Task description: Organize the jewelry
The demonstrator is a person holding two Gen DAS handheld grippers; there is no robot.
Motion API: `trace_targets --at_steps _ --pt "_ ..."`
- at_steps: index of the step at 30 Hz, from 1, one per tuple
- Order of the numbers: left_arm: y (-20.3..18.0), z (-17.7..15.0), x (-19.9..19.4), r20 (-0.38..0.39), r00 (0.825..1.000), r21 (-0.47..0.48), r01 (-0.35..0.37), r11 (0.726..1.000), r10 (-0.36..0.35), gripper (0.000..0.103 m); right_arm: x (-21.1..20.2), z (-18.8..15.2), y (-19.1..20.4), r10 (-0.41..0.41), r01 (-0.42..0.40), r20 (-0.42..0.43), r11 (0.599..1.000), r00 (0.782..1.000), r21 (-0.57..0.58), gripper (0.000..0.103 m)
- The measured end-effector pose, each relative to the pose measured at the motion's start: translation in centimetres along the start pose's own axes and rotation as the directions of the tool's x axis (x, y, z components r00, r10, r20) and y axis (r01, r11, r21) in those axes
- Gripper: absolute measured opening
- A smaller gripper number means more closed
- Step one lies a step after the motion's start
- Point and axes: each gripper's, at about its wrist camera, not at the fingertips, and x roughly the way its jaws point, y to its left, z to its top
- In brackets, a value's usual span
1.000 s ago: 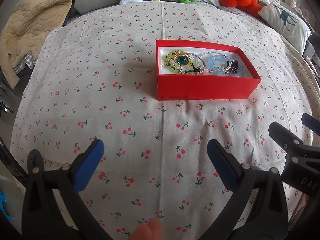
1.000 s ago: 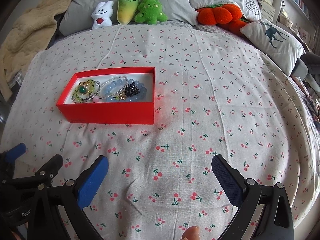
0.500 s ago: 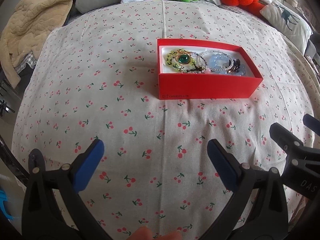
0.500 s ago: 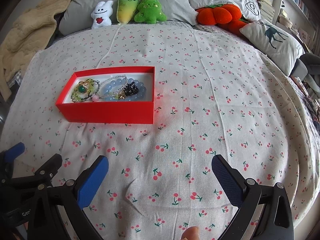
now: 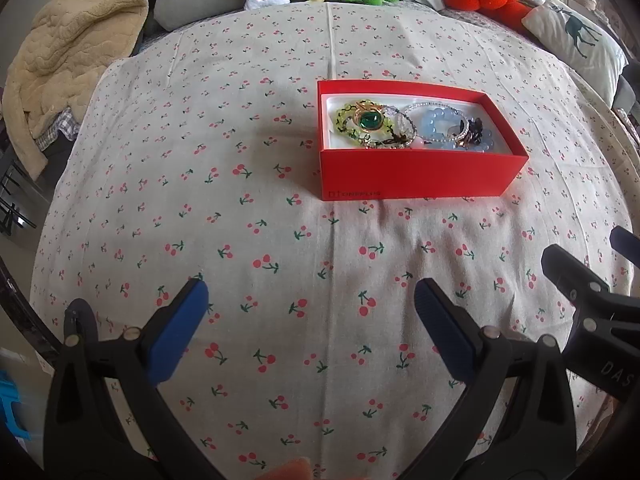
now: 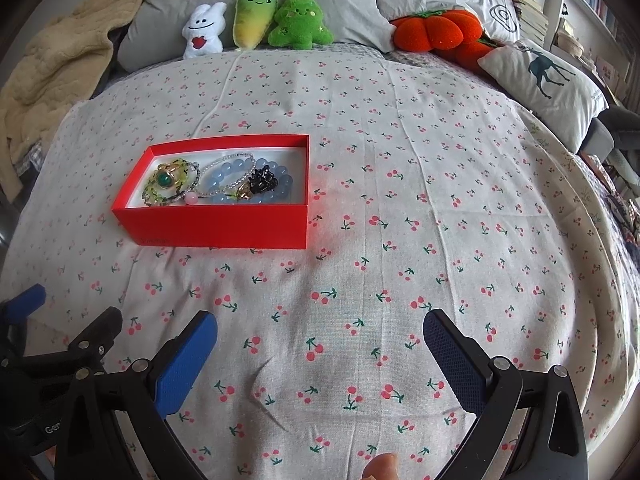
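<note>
My left gripper [image 5: 310,300]: black plastic frame, 2 angled arms w/ silver rivets, blue ribbed pads [image 5: 176,336] on the jaws. My right gripper [image 6: 320,334]: same build, black arms, silver screws, blue textured pads [image 6: 454,364]. White lettering on both bodies, partly cut off, "DAS" and "Gen". A fingertip [image 6: 380,466] shows at bottom edge.

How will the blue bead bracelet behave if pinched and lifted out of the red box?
The blue bead bracelet is probably floppy, a loop of separate round beads that should sag. It may drag neighbours along: a clear bead strand and black piece overlap it. The smooth beads look slippery.
</note>
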Motion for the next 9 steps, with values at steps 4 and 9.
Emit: trace_targets --at_steps 4,9 --pt "-0.07 -0.13 0.13 -0.006 1.0 0.002 0.002 1.0 -0.002 0.102 -0.01 -0.01 0.02 0.0 0.0 0.0 1.0 1.0 -0.001 0.103" --pt "0.27 -0.83 0.41 0.008 1.0 -0.014 0.012 1.0 -0.012 0.102 0.37 -0.4 -0.08 0.003 -0.003 0.002 1.0 1.0 0.011 0.103"
